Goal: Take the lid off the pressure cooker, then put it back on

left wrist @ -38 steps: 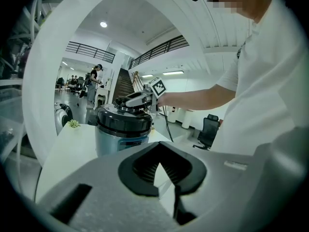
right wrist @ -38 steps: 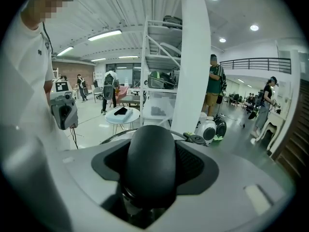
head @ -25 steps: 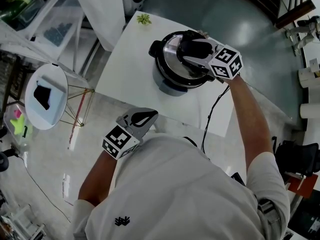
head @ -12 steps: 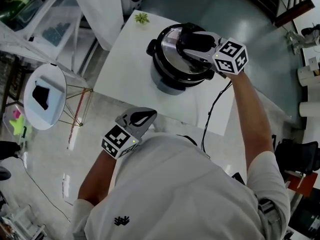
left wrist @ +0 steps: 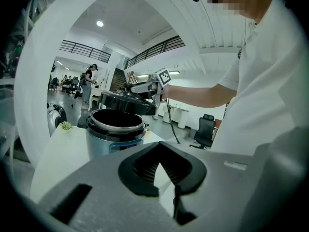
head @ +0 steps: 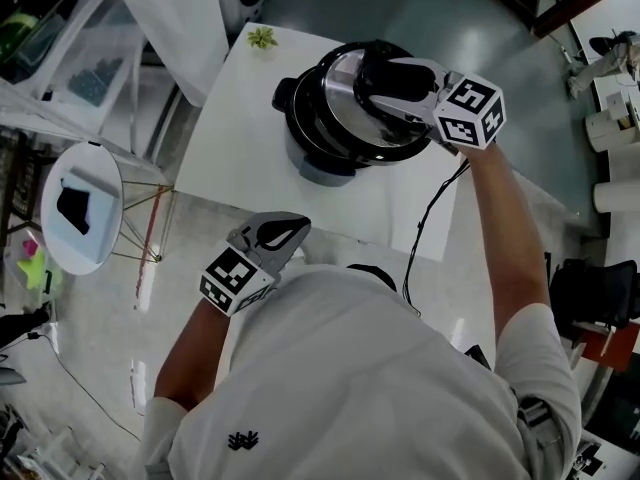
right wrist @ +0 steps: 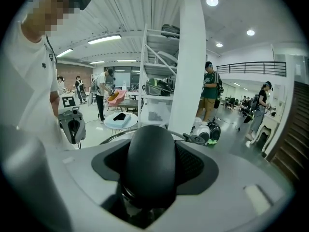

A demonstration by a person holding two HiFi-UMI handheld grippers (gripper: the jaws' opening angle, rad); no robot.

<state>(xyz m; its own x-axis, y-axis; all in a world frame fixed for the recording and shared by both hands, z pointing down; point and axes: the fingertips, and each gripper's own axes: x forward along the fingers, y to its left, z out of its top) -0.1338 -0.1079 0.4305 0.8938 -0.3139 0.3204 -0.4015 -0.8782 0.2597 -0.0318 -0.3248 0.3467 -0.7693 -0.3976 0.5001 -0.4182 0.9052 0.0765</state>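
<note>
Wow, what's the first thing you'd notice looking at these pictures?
The shiny steel lid with its black handle, clamped in the right gripper, hangs above the open round pressure cooker pot on the white table. The left gripper sits shut and empty near the person's white shirt.

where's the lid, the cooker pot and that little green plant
lid [head: 335,108], head view, on its shiny metal top beside the black handle.
cooker pot [left wrist: 115,141], left gripper view, on the front of its blue-grey side wall.
green plant [head: 262,37], head view, on its leaves.
</note>
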